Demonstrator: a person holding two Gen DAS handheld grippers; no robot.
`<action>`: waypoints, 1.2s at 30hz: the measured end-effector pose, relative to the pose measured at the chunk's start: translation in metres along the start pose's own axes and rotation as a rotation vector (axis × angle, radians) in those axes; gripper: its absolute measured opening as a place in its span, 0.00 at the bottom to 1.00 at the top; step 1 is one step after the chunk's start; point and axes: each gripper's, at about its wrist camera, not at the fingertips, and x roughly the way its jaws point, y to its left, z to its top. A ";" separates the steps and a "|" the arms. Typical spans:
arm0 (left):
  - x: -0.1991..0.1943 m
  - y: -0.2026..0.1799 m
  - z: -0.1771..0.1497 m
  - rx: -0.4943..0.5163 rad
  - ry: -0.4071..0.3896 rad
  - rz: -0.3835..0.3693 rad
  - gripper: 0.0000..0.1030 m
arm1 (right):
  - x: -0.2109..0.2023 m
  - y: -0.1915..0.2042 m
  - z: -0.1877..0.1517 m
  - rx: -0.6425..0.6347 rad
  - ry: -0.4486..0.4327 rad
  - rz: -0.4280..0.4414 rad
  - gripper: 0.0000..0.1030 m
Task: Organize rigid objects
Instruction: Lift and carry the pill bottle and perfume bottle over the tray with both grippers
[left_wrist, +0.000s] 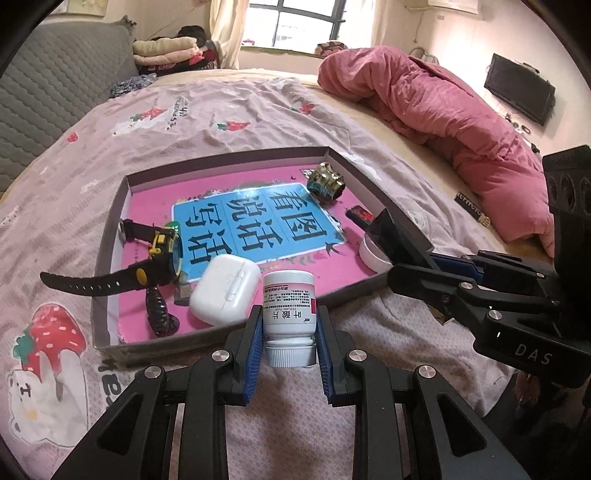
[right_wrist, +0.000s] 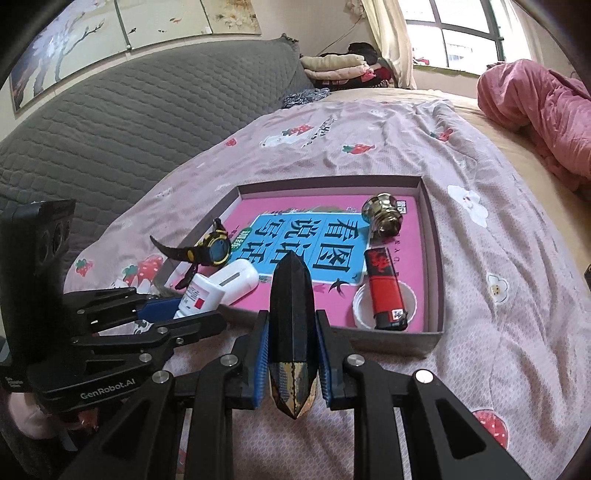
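Observation:
My left gripper (left_wrist: 289, 314) is shut on a white pill bottle (left_wrist: 289, 295), cap toward the camera, just in front of the near wall of a shallow cardboard tray (left_wrist: 229, 153). In the right wrist view my right gripper (right_wrist: 291, 317) is shut on a black faceted pointed object (right_wrist: 291, 295) with a gold-flecked end, at the tray's (right_wrist: 432, 258) near edge. Each view shows the other gripper too: the right gripper (left_wrist: 406, 266) with the black object (left_wrist: 386, 227), and the left gripper (right_wrist: 195, 315) with the bottle (right_wrist: 197, 293).
The tray, lined by a pink and blue book, holds a yellow-black watch (left_wrist: 162, 254), a white earbud case (left_wrist: 225, 290), a brass knob (right_wrist: 382, 218), a red lighter (right_wrist: 384, 288) on a white lid (right_wrist: 360, 306) and a black spiral piece (left_wrist: 159, 312). A pink quilt (left_wrist: 443, 110) lies at the right.

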 end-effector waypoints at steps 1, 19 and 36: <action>-0.001 0.001 0.001 -0.002 -0.004 0.003 0.26 | 0.000 0.000 0.001 0.002 -0.005 -0.002 0.22; -0.003 0.048 0.018 -0.115 -0.052 0.041 0.26 | 0.003 -0.013 0.016 0.037 -0.068 -0.051 0.22; 0.022 0.060 0.024 -0.139 -0.024 0.069 0.26 | 0.017 -0.005 0.025 -0.018 -0.071 -0.072 0.22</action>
